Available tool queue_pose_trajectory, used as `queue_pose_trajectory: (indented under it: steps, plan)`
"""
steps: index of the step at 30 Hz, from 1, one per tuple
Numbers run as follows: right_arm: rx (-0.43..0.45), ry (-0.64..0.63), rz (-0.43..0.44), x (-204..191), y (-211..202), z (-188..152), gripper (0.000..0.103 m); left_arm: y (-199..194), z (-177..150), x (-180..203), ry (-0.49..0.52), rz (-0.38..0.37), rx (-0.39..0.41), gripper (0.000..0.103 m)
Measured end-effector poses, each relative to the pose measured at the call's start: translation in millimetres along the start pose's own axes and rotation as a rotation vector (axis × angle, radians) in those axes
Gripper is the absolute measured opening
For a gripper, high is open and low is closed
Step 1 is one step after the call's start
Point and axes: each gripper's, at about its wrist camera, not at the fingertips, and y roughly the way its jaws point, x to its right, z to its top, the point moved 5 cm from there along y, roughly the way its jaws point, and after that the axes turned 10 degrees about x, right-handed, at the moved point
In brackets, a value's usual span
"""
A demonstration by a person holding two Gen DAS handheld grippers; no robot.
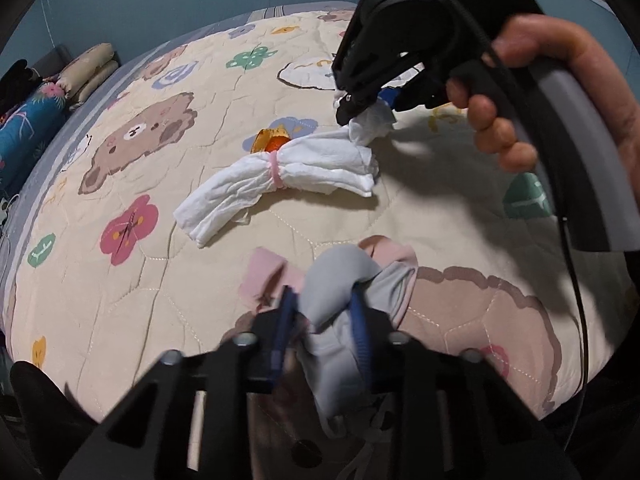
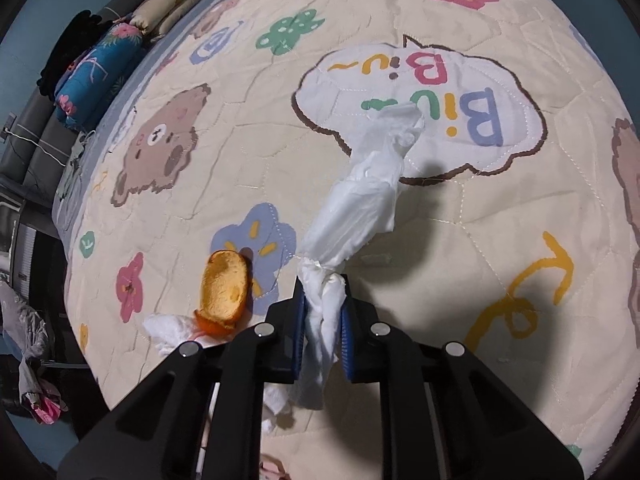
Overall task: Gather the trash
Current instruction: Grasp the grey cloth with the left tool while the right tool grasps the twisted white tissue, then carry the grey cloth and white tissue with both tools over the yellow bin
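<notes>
My left gripper (image 1: 320, 312) is shut on a grey and pink cloth bag (image 1: 344, 280), held low over the bed. My right gripper (image 2: 323, 304) is shut on a crumpled white tissue (image 2: 360, 196) that sticks out past its fingertips; in the left wrist view the right gripper (image 1: 360, 104) holds that tissue (image 1: 370, 124) above the quilt. A folded white tissue bundle (image 1: 280, 180) tied with a pink band lies on the quilt between the grippers. An orange peel (image 2: 224, 292) lies beside it, also seen in the left wrist view (image 1: 272, 142).
A cartoon-print quilt (image 2: 480, 240) covers the bed. Rolled blankets and pillows (image 2: 100, 64) lie at the far left edge. Clothes (image 2: 32, 360) hang beside the bed at the left.
</notes>
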Motion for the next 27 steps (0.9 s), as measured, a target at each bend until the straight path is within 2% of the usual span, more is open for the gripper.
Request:
queue_pose_trajectory:
  steps: [1, 11, 16, 24, 27]
  plan:
    - [0.008, 0.001, 0.011, -0.9, -5.6, 0.2, 0.014, -1.6, 1.1, -1.6, -0.009, -0.004, 0.003, 0.006]
    - [0.117, -0.008, 0.110, -3.1, -83.6, 4.6, 0.014, -28.1, 13.5, -12.6, -0.095, -0.091, 0.036, 0.005]
    - [0.178, -0.020, 0.147, 4.1, -131.1, 1.5, 0.014, -56.7, 26.1, -20.9, -0.156, -0.137, 0.085, 0.005]
    - [0.235, -0.020, 0.186, 20.6, -193.4, -14.5, 0.014, -115.3, 52.2, -24.4, -0.204, -0.124, 0.224, 0.005]
    - [0.252, -0.024, 0.180, 27.9, -213.6, -23.7, 0.014, -132.0, 58.6, -19.3, -0.211, -0.121, 0.249, 0.005]
